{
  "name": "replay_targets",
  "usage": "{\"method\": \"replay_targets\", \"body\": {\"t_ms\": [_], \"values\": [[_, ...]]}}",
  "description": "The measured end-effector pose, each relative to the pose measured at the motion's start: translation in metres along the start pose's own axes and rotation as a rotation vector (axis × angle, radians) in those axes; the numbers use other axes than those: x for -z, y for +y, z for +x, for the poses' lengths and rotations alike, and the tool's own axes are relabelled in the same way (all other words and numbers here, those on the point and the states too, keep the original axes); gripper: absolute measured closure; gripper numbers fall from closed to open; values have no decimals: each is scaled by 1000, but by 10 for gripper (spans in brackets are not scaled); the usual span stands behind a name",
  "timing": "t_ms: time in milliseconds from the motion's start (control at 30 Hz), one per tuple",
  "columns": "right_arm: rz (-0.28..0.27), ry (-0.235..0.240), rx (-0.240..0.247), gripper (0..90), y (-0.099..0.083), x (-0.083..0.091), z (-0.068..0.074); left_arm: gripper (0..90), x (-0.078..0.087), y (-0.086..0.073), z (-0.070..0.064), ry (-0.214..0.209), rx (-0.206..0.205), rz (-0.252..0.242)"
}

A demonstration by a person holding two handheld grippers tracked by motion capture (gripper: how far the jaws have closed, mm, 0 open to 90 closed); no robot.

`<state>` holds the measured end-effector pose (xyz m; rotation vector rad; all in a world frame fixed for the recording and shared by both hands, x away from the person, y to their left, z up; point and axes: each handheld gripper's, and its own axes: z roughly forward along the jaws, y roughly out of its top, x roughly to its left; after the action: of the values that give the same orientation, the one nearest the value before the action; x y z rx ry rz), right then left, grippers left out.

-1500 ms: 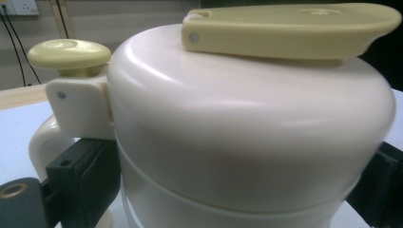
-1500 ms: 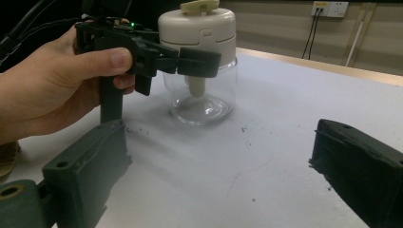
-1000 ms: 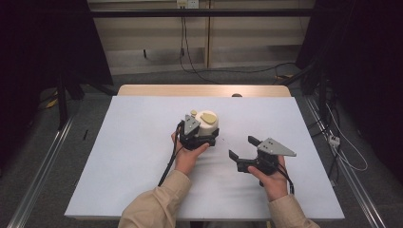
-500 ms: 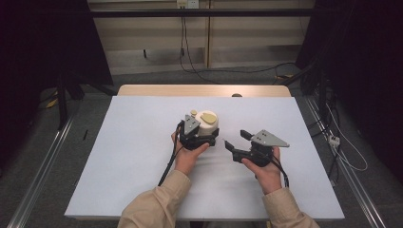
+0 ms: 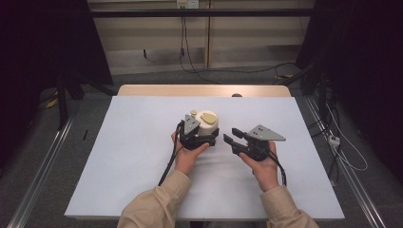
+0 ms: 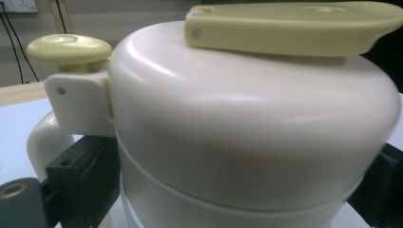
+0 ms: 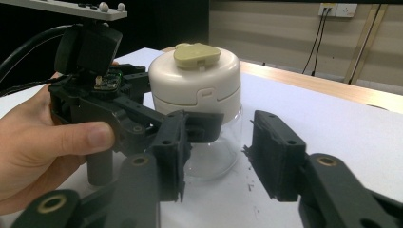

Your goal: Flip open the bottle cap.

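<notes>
Well, from above, the jar [image 5: 206,124] stands upright near the middle of the white table [image 5: 133,156], cream lid up, its yellow flap on top. The left gripper [image 5: 202,137] clasps it from the near side; the right gripper [image 5: 231,135] sits just right of the jar, jaws apart and empty. In the left gripper view, the jar's lid [image 6: 247,123] crowds the frame, its glass base cut off. In the right gripper view, the jar's clear body [image 7: 216,154] is partly hidden behind a black jaw.
</notes>
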<state>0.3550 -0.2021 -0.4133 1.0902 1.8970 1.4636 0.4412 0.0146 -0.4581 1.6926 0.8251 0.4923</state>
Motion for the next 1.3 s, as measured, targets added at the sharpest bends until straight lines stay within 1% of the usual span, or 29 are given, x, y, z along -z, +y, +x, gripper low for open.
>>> {"method": "replay_targets", "body": {"t_ms": [67,200,300,333,367,400,433,467,600,667,700,733,767,800,833,867,933,1000,1067,1300], "values": [[6,-1,8,616,1,-2,0,53,0,0,0,0,0,-1],[7,1,-7,680,3,-4,-1,53,0,0,0,-3,-2,2],[18,-2,5,707,4,-6,-2,53,0,0,0,-2,4,1],[21,10,2,722,4,-7,-2,53,0,0,0,-3,4,1],[29,33,-3,722,5,-8,-2,53,0,0,0,-2,4,1],[30,30,-4,727,5,-9,0,53,0,0,0,-3,4,1],[30,23,8,736,6,-10,1,53,0,0,0,-3,4,2],[35,27,15,736,7,-11,1,53,0,0,0,-3,4,1],[40,24,13,763,9,-16,1,53,0,0,0,-2,0,3],[43,21,12,793,10,-18,0,53,0,0,0,-1,0,3],[51,14,17,807,10,-18,0,53,0,0,0,-2,3,5],[52,18,22,813,10,-19,-1,53,0,0,0,-2,3,5],[47,24,15,821,11,-20,-1,53,0,0,0,-2,5,4],[47,23,6,844,11,-21,-1,53,0,0,0,-3,2,6],[48,31,12,874,12,-22,-1,53,0,0,0,-3,-3,6],[50,37,1,896,13,-23,0,53,0,0,0,-2,2,5],[53,40,-1,900,15,-25,0,53,0,0,0,-2,3,3],[79,35,1,900,18,-26,0,53,0,0,0,-2,4,3],[74,44,-3,900,19,-27,-1,53,0,0,0,-2,4,3],[103,52,19,900,22,-34,1,53,0,0,0,-2,4,4]]}}
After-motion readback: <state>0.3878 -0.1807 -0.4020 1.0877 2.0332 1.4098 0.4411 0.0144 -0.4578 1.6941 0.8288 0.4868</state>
